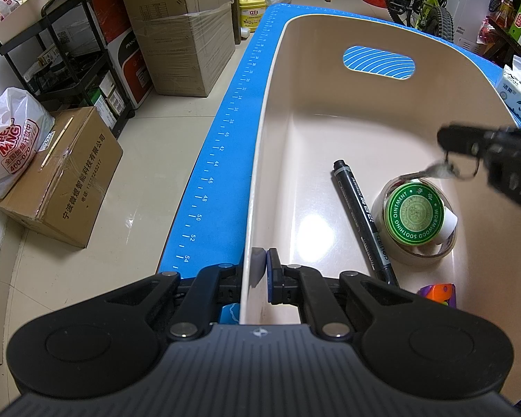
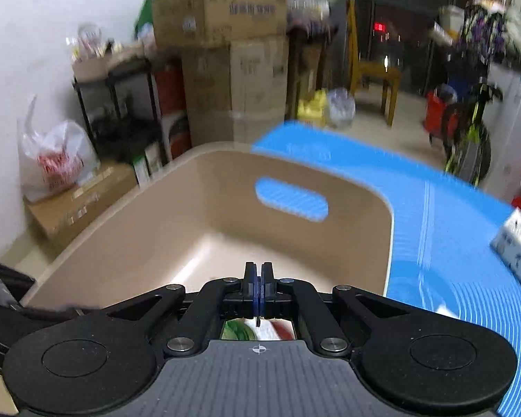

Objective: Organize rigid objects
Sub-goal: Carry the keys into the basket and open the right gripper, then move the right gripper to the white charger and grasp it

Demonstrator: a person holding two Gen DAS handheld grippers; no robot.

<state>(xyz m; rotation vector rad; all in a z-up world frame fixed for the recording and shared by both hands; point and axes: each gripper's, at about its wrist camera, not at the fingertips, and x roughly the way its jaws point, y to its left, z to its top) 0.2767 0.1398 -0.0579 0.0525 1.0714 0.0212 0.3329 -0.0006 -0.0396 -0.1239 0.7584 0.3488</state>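
Nearest my left camera, my left gripper (image 1: 260, 267) is clamped on the near-left rim of the beige plastic bin (image 1: 260, 160), one finger outside the wall and one inside. Left of the bin, the blue measuring mat (image 1: 218, 153) runs along its side, and beyond the mat on the floor sit a cardboard box (image 1: 62, 180) and a white shopping bag (image 1: 10, 139). Inside the bin, a black marker pen (image 1: 363, 219) lies on the floor, pointing from near to far. Just right of the pen sits a roll of clear tape (image 1: 411, 250) with a green ointment tin (image 1: 415, 213) resting in its core. At the near right of the bin floor I see a corner of an orange and purple object (image 1: 437, 292); I cannot tell what it is. Far right, my right gripper (image 1: 448, 140) hangs above the tape roll, with something small and blurred dangling below its tip.

From my right camera, my right gripper's (image 2: 258, 274) fingers are pressed together, with only a thin dark edge showing between them. A tissue pack (image 2: 519, 243) lies on the mat at the far right.
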